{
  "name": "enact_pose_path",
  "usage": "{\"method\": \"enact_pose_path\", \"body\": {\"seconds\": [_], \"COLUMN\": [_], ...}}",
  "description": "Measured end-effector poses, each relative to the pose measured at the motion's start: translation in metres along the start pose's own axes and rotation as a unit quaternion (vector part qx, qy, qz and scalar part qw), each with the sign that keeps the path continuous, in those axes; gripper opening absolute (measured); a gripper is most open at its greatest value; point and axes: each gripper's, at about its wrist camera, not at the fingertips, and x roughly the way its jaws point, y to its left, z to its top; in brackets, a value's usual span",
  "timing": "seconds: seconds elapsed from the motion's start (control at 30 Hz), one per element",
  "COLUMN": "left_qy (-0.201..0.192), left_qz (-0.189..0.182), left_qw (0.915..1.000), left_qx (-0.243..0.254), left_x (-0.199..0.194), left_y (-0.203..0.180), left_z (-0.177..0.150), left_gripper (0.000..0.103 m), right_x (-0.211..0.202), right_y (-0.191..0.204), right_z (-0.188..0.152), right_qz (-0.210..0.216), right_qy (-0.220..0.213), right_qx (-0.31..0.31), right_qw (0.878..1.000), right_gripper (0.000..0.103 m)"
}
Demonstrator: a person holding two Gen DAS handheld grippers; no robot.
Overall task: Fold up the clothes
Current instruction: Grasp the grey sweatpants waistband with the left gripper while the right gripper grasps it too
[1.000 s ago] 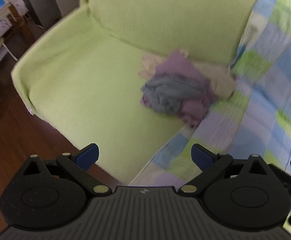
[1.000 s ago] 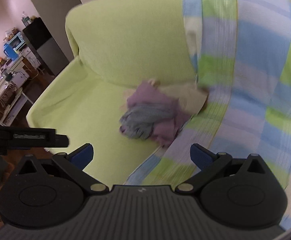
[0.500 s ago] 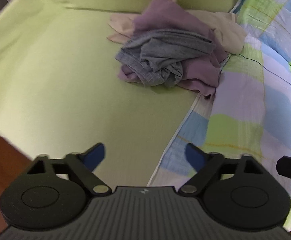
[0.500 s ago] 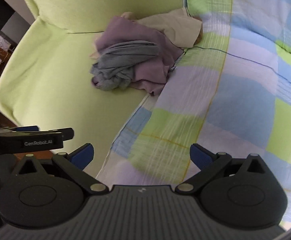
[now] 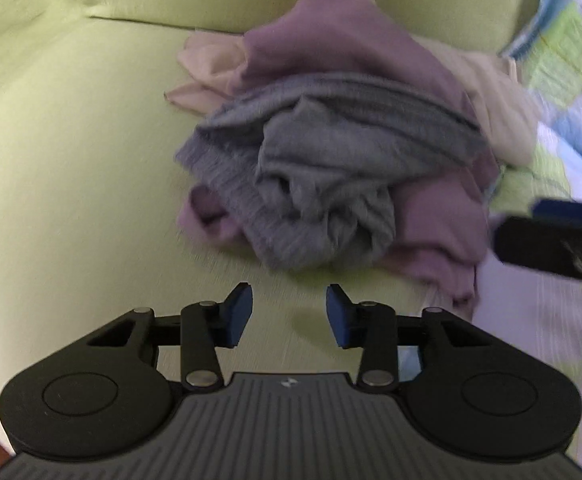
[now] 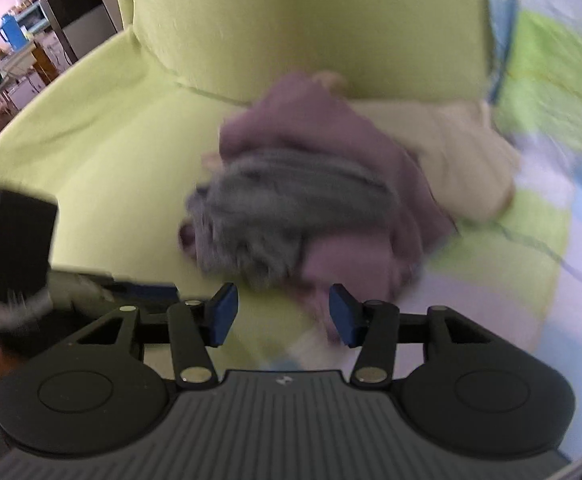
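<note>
A crumpled pile of clothes lies on the green sofa seat [image 5: 71, 168]: a grey knit garment [image 5: 323, 176] on top, a mauve garment [image 5: 331, 52] under and around it, a cream one [image 5: 503, 104] behind. My left gripper [image 5: 289, 312] hovers just short of the grey garment's near edge, open, nothing between its blue pads. In the right wrist view the same grey garment [image 6: 283, 216] and mauve garment [image 6: 347, 264] are blurred; my right gripper [image 6: 281, 312] is open right at the pile's near edge. The right gripper's finger also juts in at the left wrist view's right edge [image 5: 555, 240].
A blue, green and white checked blanket [image 5: 563, 72] covers the sofa's right part, touching the pile. The green backrest [image 6: 299, 28] rises behind. The left gripper's body [image 6: 19, 252] shows at the right view's left edge. Cluttered furniture [image 6: 15, 40] stands far left.
Both grippers have closed in on the clothes pile, which now fills the views. The fingers of each have narrowed from wide apart to a smaller gap.
</note>
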Motion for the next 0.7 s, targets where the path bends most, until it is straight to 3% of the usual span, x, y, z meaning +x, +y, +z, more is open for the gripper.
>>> {"method": "enact_pose_path", "body": {"seconds": [0.2, 0.33, 0.47, 0.5, 0.53, 0.6, 0.7], "left_qy": [0.0, -0.018, -0.03, -0.034, -0.038, -0.052, -0.072], "left_qz": [-0.011, -0.013, -0.018, -0.019, -0.019, -0.016, -0.018], "left_qw": [0.9997, 0.9997, 0.9993, 0.9992, 0.999, 0.9985, 0.9972], "left_qx": [-0.023, -0.009, -0.011, -0.013, -0.013, -0.01, -0.008], "left_x": [0.017, 0.019, 0.019, 0.018, 0.017, 0.01, -0.006], "left_y": [0.006, 0.003, 0.008, 0.009, 0.01, 0.012, 0.015], "left_z": [0.007, 0.007, 0.004, 0.003, 0.002, 0.001, 0.0], "left_gripper": [0.05, 0.035, 0.028, 0.025, 0.021, 0.011, 0.007], "right_x": [0.044, 0.074, 0.105, 0.116, 0.126, 0.128, 0.111], "right_y": [0.014, 0.023, 0.035, 0.037, 0.038, 0.037, 0.03], "right_z": [0.03, 0.049, 0.046, 0.045, 0.044, 0.039, 0.037], "right_qz": [0.004, 0.004, -0.023, -0.026, -0.031, -0.027, -0.011], "right_qy": [-0.018, -0.027, -0.031, -0.017, 0.0, 0.007, -0.008], "right_qx": [-0.069, -0.115, -0.179, -0.198, -0.214, -0.212, -0.169], "right_qw": [0.997, 0.993, 0.983, 0.98, 0.976, 0.977, 0.985], "right_gripper": [0.061, 0.065, 0.064, 0.05, 0.01, 0.005, 0.005]}}
